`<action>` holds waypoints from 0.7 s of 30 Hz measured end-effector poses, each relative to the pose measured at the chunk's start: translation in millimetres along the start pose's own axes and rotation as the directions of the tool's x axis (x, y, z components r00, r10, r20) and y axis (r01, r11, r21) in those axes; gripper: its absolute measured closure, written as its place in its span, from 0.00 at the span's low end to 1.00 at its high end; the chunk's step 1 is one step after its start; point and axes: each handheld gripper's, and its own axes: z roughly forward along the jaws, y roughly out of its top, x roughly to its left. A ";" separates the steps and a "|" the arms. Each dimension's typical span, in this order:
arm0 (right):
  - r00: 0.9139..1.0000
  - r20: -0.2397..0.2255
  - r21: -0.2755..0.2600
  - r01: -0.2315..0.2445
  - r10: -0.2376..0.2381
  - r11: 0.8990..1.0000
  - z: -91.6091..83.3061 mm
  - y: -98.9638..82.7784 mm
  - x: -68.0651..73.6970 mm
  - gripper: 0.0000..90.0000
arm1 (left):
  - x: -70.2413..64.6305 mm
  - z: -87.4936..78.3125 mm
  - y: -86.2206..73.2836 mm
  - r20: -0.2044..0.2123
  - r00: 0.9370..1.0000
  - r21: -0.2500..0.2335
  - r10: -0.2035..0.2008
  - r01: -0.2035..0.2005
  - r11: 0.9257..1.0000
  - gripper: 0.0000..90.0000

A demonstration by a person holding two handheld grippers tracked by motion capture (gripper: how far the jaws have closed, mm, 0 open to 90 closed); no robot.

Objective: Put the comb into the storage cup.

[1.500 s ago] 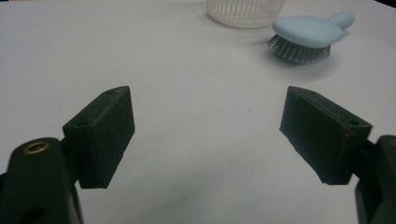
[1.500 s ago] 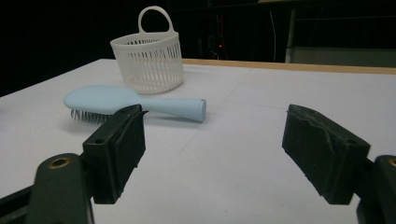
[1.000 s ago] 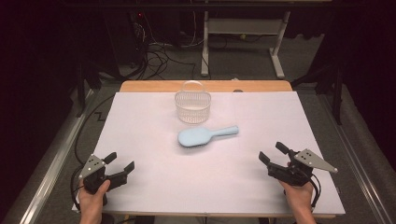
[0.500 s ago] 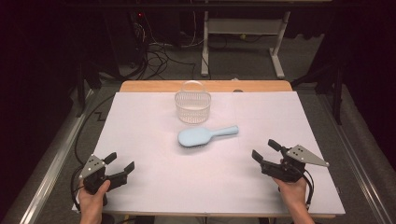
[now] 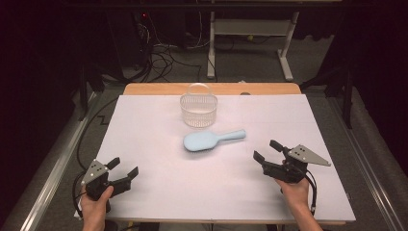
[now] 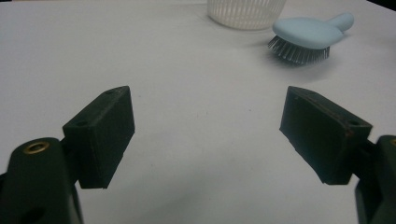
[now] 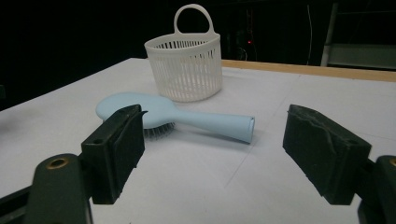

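Brush: we see the pale blue brush lying bristles down near the middle of the desk, its handle pointing to the person's right.
Basket: a white slatted basket stands upright just behind the brush, apart from it.
Right gripper: we hold the right gripper above the near right part of the desk, jaws wide apart and empty.
Brush and right jaws: in the right gripper view the brush lies ahead of the jaws, well short of contact; its head sits behind the left jaw and the handle end shows in the gap.
Left gripper: the left gripper is at the near left corner, jaws spread with nothing between them.
Brush and left jaws: in the left gripper view the brush lies far ahead, off to the upper right.
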 end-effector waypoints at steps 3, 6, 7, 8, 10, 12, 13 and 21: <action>1.000 -0.006 0.009 0.007 -0.007 1.000 4.6 0.9 2.1 0.24 | 0.1 -0.3 -0.3 0.000 1.000 -0.001 -0.002 0.002 1.000 0.21; 1.000 -0.014 0.012 0.013 -0.013 1.000 8.9 2.8 4.4 0.24 | 0.3 0.3 -0.2 0.003 1.000 -0.002 -0.004 0.004 1.000 0.21; 1.000 -0.016 0.012 0.013 -0.013 1.000 10.8 3.6 5.3 0.24 | 0.2 0.6 -0.3 0.005 1.000 -0.004 -0.007 0.007 1.000 0.21; 1.000 -0.020 0.011 0.013 -0.013 1.000 12.3 4.0 5.8 0.24 | 0.1 0.8 -0.3 0.007 1.000 -0.007 -0.008 0.008 1.000 0.21; 1.000 -0.021 0.012 0.007 -0.006 1.000 14.9 4.4 6.8 0.24 | 0.0 1.1 -0.4 0.007 1.000 -0.008 -0.008 0.008 1.000 0.21; 1.000 -0.028 0.012 0.008 -0.007 1.000 18.1 4.5 8.0 0.24 | 0.0 1.5 -1.0 0.005 1.000 -0.008 -0.009 0.009 1.000 0.21; 0.999 -0.031 0.012 0.009 -0.008 1.000 19.3 4.4 8.5 0.24 | 0.2 1.5 -1.1 0.005 1.000 -0.008 -0.009 0.009 1.000 0.21; 0.999 -0.043 0.022 0.009 -0.008 1.000 28.1 6.2 10.0 0.24 | 0.4 1.9 -0.7 0.007 1.000 -0.009 -0.009 0.009 1.000 0.21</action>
